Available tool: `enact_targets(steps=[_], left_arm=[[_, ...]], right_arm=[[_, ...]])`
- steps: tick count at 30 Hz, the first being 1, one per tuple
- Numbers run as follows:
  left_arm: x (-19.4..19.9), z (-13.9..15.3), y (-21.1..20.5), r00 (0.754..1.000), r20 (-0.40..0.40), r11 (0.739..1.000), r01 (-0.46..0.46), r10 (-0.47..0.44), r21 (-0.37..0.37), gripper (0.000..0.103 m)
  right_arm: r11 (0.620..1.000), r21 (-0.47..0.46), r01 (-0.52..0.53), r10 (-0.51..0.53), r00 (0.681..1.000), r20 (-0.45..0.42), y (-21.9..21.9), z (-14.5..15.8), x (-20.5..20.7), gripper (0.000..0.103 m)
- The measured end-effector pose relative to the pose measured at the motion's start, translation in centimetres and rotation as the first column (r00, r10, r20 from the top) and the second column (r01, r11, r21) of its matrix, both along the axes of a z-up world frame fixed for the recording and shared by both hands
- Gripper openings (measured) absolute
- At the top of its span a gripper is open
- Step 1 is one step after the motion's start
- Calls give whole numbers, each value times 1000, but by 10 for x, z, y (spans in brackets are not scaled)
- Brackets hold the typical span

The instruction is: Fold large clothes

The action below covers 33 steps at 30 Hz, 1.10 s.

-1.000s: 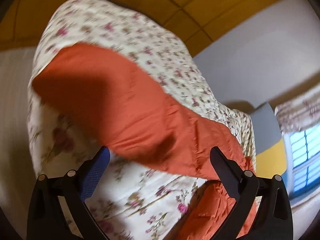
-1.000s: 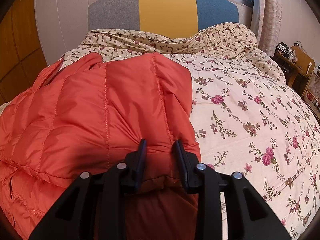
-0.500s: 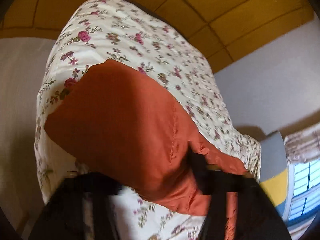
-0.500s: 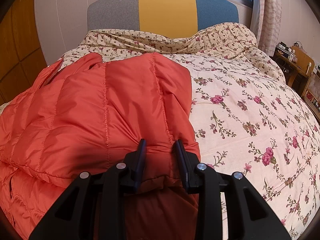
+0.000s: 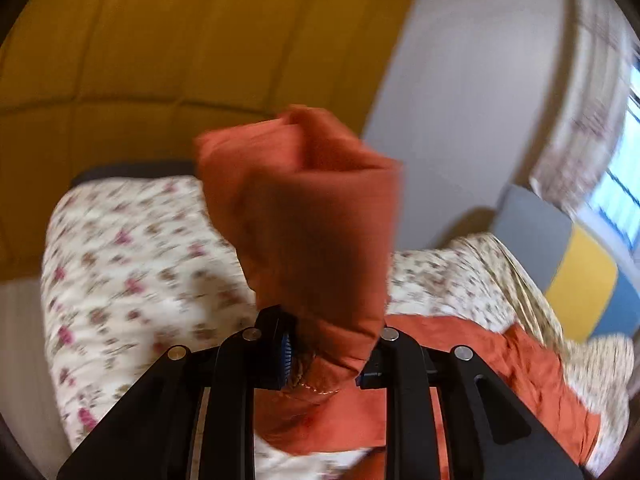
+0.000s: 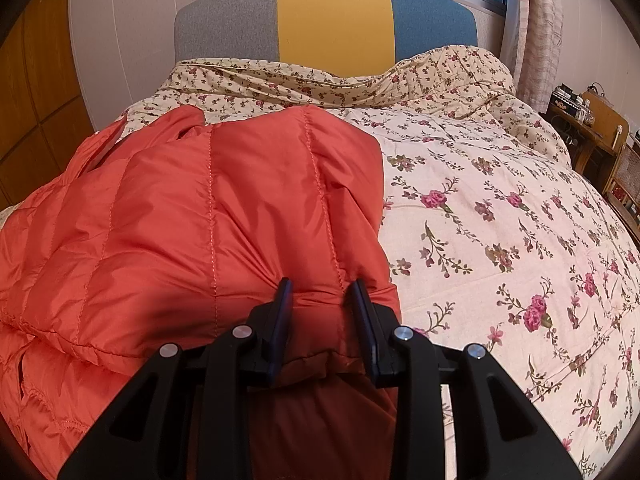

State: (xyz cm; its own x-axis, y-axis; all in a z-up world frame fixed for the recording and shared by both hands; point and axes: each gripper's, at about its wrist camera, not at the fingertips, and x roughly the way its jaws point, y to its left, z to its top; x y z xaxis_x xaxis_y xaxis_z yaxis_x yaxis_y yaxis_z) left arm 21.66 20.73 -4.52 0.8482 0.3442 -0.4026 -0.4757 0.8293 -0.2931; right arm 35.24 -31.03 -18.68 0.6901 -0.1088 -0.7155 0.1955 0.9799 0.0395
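Over the floral bed (image 5: 132,264), left tool (image 5: 326,354), earlier spread, closes pinching the lifted jacket (image 5: 312,216).

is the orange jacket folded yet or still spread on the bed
Partly folded. The orange jacket lies doubled over itself on the floral quilt, right gripper pinching its edge; the closing left gripper lifts another part.

Open floral quilt (image 6: 500,216) lies right of the orange jacket (image 6: 224,216); the headboard (image 6: 332,24) blocks beyond.

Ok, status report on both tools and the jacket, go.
Left tool closing on a raised fold of the orange jacket. Right tool clamped on jacket hem. Jacket on floral quilt. Nothing in the way.
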Motion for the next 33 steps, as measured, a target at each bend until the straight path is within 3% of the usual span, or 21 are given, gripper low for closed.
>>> enact_targets(steps=[7, 16, 24, 30, 33], left_arm=[[47, 17, -78, 984, -5, 979, 178, -179, 104, 22], [92, 18, -186, 930, -40, 906, 366, -366, 212, 22], [106, 9, -265, 866, -75, 816, 493, -495, 303, 22], [112, -17, -300, 808, -148, 749, 585, -570, 310, 22], [115, -33, -316, 767, -197, 708, 640, -610, 299, 22]], right_arm=[[1000, 0, 0, 0, 1000, 0, 0, 0, 0, 30], [1000, 5, 1, -1, 1000, 2, -1, 0, 0, 30], [1000, 10, 2, -2, 1000, 3, -2, 1, 1, 30], [1000, 10, 2, -2, 1000, 3, -2, 1, 1, 30], [1000, 11, 2, -2, 1000, 4, -2, 1, 1, 30]])
